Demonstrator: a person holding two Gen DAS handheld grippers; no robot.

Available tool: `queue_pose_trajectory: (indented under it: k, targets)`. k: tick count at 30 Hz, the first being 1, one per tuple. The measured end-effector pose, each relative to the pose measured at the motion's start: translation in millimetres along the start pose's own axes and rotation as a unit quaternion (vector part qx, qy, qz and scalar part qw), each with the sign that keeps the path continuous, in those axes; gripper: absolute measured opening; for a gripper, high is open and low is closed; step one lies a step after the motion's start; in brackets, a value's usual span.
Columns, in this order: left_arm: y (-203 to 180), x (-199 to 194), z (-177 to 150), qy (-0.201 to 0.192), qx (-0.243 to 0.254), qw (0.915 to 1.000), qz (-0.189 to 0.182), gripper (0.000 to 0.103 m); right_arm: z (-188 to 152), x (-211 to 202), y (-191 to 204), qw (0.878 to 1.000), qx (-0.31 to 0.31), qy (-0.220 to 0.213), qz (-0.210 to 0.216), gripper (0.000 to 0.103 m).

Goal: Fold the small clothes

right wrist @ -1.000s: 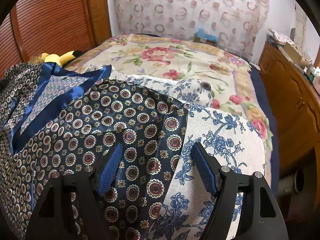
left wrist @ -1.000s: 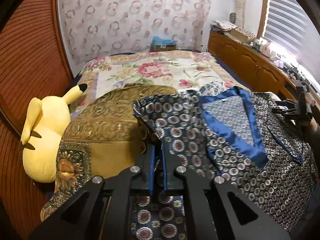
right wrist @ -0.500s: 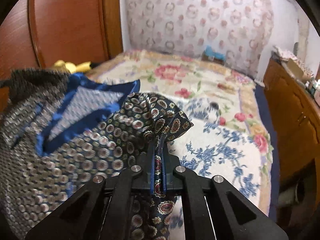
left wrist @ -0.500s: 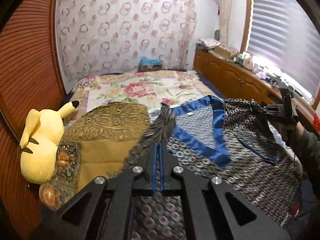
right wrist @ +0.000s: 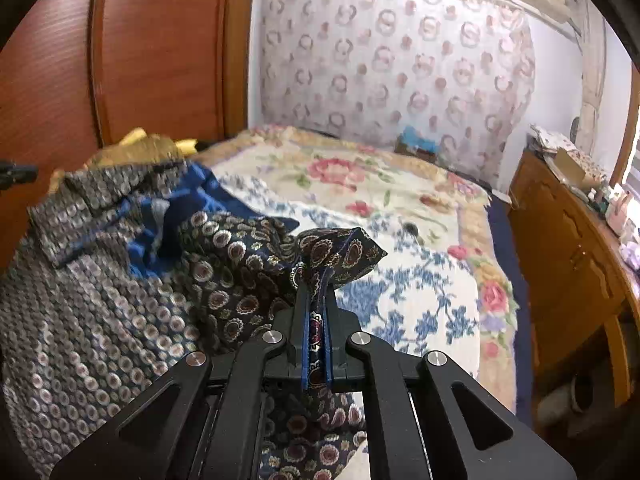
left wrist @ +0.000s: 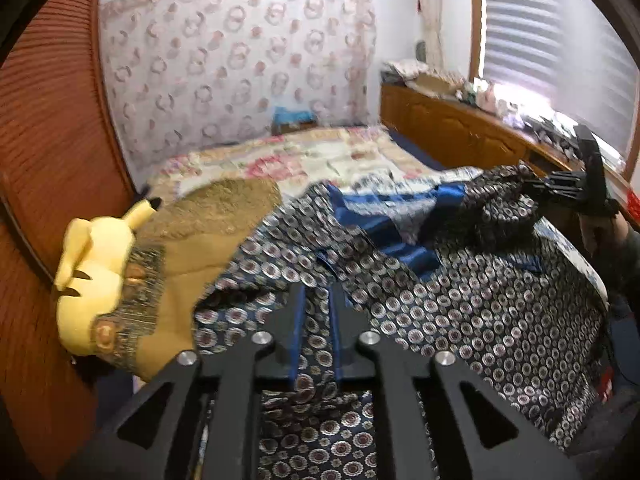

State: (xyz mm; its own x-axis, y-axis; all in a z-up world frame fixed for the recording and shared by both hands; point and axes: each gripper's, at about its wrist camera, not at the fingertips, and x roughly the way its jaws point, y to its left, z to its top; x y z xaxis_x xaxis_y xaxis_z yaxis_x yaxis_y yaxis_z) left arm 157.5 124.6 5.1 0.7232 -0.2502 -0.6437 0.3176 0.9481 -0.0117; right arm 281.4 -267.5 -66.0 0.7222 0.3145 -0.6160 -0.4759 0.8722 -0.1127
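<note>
A dark navy garment with medallion print and bright blue satin trim is stretched and lifted above the bed between my two grippers. My left gripper is shut on its near left edge. My right gripper is shut on a bunched corner of the same garment. In the left wrist view the right gripper shows at the far right, holding the cloth's far corner. The blue trim lies folded toward the middle.
A gold patterned cloth lies at the left beside a yellow plush toy. The floral bedspread and a blue-and-white floral cloth lie beneath. A wooden cabinet runs along the right, a wooden wardrobe at the left.
My right gripper has shut on the garment's corner and risen with it. My left gripper, still shut on the garment, has also risen, so the cloth hangs stretched between both grippers.
</note>
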Motion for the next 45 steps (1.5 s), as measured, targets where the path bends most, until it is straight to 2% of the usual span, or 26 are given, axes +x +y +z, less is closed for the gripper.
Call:
queue_pose_trajectory:
  k: [2,3,6,10,13,15,21,24,27,32,33,34,36,38,41,45]
  targets:
    - [0,16,1,0.023,0.006,0.9997,-0.001,0.022,-7,11,-1,1.000,0.003,0.012,-0.003,0.002]
    - [-2,21,2,0.030,0.009,0.9995,-0.001,0.024,-11,17,-1,1.000,0.005,0.019,-0.004,0.002]
    - [-7,39,4,0.052,0.032,0.9980,0.016,0.045,-20,25,-3,1.000,0.011,0.028,-0.001,0.002]
    - [-15,59,10,0.081,0.083,0.9919,0.053,0.059,-27,32,-3,0.999,0.023,0.030,0.003,0.002]
    - [-23,75,13,0.104,0.127,0.9836,0.075,0.059,-28,36,-2,0.999,0.021,0.033,0.003,0.002]
    - [-27,88,13,0.123,0.158,0.9752,0.094,0.059,-29,38,-4,0.999,0.024,0.034,0.005,0.002]
    - [-37,124,4,0.176,0.246,0.9418,0.148,0.059,-32,41,-5,0.999,0.028,0.036,0.008,0.002]
    - [-36,133,4,0.181,0.269,0.9316,0.165,0.059,-34,43,-5,0.999,0.028,0.037,0.009,0.002]
    - [-32,134,14,0.172,0.262,0.9338,0.172,0.059,-35,45,-5,0.999,0.028,0.039,0.010,0.002]
    - [-18,131,30,0.150,0.231,0.9458,0.172,0.059,-38,48,-4,0.999,0.027,0.043,0.010,0.002]
    - [-16,129,32,0.140,0.224,0.9498,0.168,0.056,-38,48,-4,0.999,0.027,0.042,0.010,0.002]
    - [-13,126,34,0.132,0.214,0.9547,0.159,0.045,-38,48,-4,0.999,0.026,0.042,0.010,0.002]
    - [-4,122,38,0.130,0.172,0.9673,0.134,0.031,-38,48,-4,0.999,0.025,0.043,0.010,0.002]
    - [4,114,42,0.117,0.138,0.9762,0.119,0.012,-37,49,-4,0.999,0.023,0.045,0.008,0.002]
    - [9,99,45,0.087,0.108,0.9839,0.113,0.004,-35,48,-3,0.999,0.023,0.043,0.008,0.002]
    - [12,71,51,0.056,0.067,0.9918,0.093,0.004,-30,43,-3,0.999,0.020,0.038,0.004,0.002]
